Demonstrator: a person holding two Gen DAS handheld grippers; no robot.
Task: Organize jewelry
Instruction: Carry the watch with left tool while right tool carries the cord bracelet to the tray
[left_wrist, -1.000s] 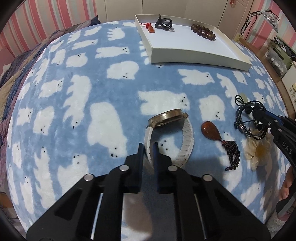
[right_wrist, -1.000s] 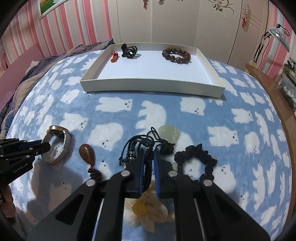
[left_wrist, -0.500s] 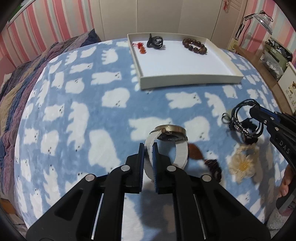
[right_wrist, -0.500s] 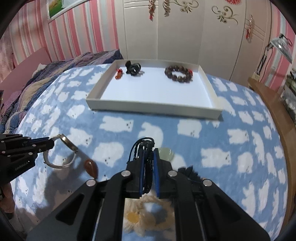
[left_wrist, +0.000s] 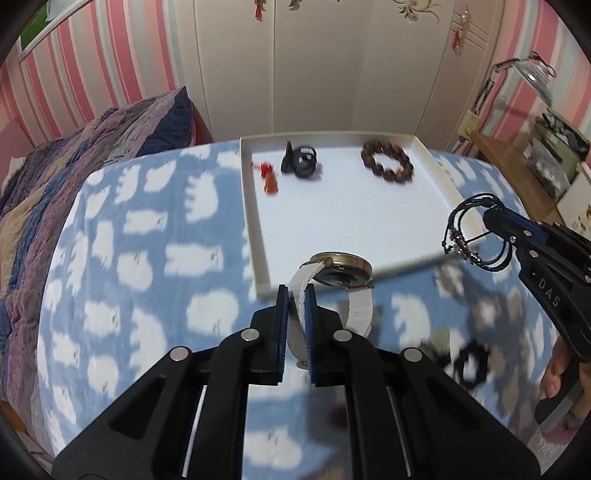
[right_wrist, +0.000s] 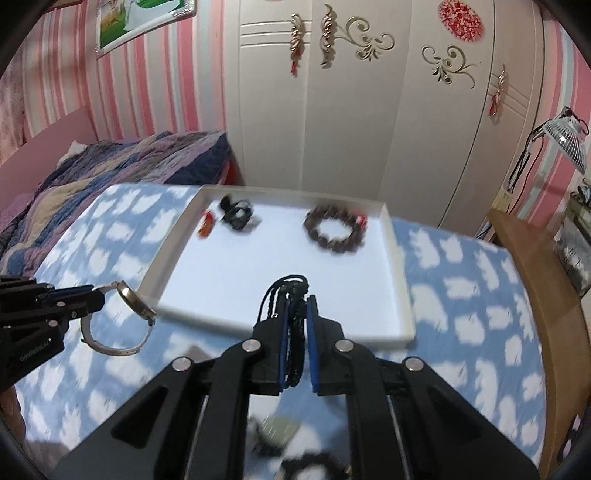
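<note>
Left gripper pinches the watch strap; right gripper clamps cords at frame centre. Thin holds could slip before the tray.

Both handheld tools are matte black plastic: each gripper has two angular arms with triangular cut-outs, round silver screw heads at the joints, and flat fingers lined with blue pads. The left gripper matches the right gripper (white letters "DAS" mark its side). Bare fingers wrap its handle.
</note>
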